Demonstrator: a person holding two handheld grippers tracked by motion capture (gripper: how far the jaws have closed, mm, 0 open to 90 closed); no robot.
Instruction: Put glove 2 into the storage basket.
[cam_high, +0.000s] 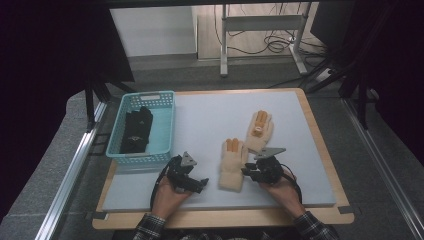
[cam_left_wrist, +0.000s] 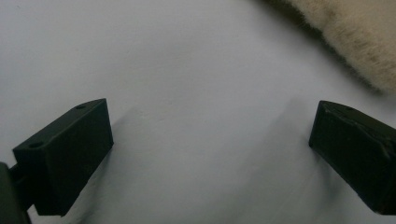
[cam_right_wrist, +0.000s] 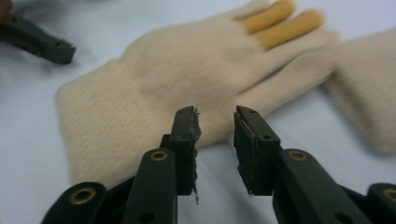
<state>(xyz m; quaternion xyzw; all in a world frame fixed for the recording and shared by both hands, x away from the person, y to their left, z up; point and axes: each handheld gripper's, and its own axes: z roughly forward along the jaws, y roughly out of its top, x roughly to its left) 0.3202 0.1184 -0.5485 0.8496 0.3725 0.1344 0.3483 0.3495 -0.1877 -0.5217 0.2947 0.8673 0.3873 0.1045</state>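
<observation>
Left gripper (cam_high: 192, 182): in my left hand (cam_high: 167, 196), low over the white mat (cam_high: 210, 120) at its near edge, jaws spread wide with nothing between them; the left gripper view shows bare mat under the gap.
Left gripper aim: it points right, toward the cuff of the near glove (cam_high: 233, 164), whose fuzzy cream edge shows in the upper right corner of its own view (cam_left_wrist: 359, 32), apart from both jaws.
Right gripper (cam_high: 248, 171): in my right hand (cam_high: 282, 191), pointing left, jaws parted by a narrow gap and gripping nothing.
Right gripper position: tips just at the near glove's thumb-side edge (cam_right_wrist: 154, 88); I cannot tell whether they touch the knit.
Forearms: both come in from the near edge in plaid sleeves (cam_high: 150, 227), wrists angled inward toward each other.
Cream gloves: two, each with orange fingers. The near glove lies flat between my grippers; the far glove (cam_high: 259, 130) lies just beyond it, up and to the right, their edges close or touching.
Basket: one teal basket (cam_high: 165, 131) at the mat's left edge, well apart from the gloves.
Dark gloves (cam_high: 137, 131): a black heap inside the basket; the count I cannot make out.
</observation>
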